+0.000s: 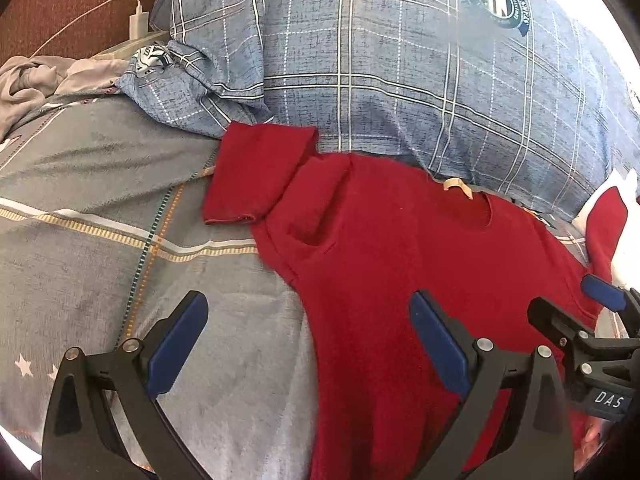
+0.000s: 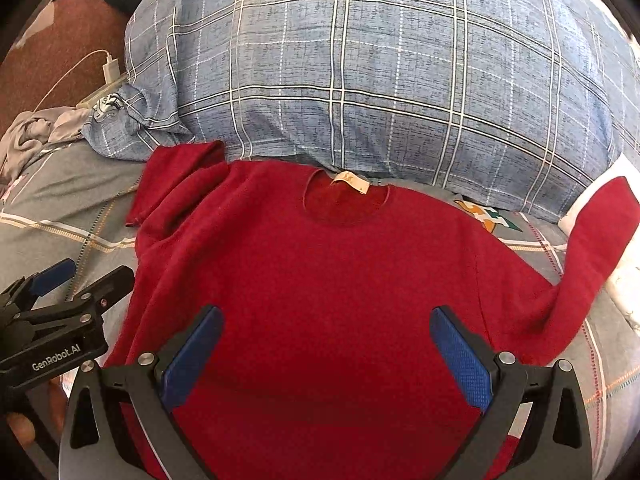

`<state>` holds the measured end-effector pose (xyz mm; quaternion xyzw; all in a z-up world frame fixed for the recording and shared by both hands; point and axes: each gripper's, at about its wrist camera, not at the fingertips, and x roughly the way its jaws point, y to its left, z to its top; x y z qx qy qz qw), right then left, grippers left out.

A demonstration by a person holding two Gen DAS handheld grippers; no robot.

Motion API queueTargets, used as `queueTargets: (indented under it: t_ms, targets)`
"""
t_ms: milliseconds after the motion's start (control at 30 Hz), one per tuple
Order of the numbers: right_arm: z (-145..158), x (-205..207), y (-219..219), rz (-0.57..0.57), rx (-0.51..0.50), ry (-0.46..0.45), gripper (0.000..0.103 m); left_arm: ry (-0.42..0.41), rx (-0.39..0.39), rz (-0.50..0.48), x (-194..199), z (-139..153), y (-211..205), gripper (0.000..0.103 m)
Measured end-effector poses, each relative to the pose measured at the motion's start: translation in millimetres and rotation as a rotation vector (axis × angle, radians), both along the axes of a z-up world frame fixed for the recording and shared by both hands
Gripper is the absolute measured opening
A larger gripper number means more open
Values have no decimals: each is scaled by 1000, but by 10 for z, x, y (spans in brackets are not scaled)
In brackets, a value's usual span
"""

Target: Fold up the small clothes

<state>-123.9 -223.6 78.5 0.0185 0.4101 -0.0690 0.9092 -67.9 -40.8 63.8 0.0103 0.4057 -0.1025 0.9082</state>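
Both the left gripper [image 1: 308, 332] and right gripper [image 2: 326, 344] hover jaws apart above the red sweater [image 2: 320, 272]; its bunched sleeve [image 2: 172, 188] beside the pillow [image 2: 360, 80] could fold in crooked.

bright daylight | glare upper right, perhaps a window | fisheye-bent edges | sharp centre

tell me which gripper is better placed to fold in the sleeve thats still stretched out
Right, probably. The straight sleeve lies out on the right gripper's side of the red top. The left gripper sits open at the opposite edge, by the sleeve already folded.
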Motion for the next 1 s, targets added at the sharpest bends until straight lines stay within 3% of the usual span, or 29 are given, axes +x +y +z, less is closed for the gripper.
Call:
queueTargets:
  t_ms: [433,633,833,1000]
  targets:
    - [-49,285,162,76,55,3,100,0,-11,51,224,-87,235,101]
    - [18,632,423,196,117,-1,86,-66,60,155,323,-58,497,101]
    - [-47,1157,863,349,230,44,60,-147,144,267,393,28,767,101]
    - [-264,1562,1135,388,309,116,52,-164,128,314,418,82,985,101]
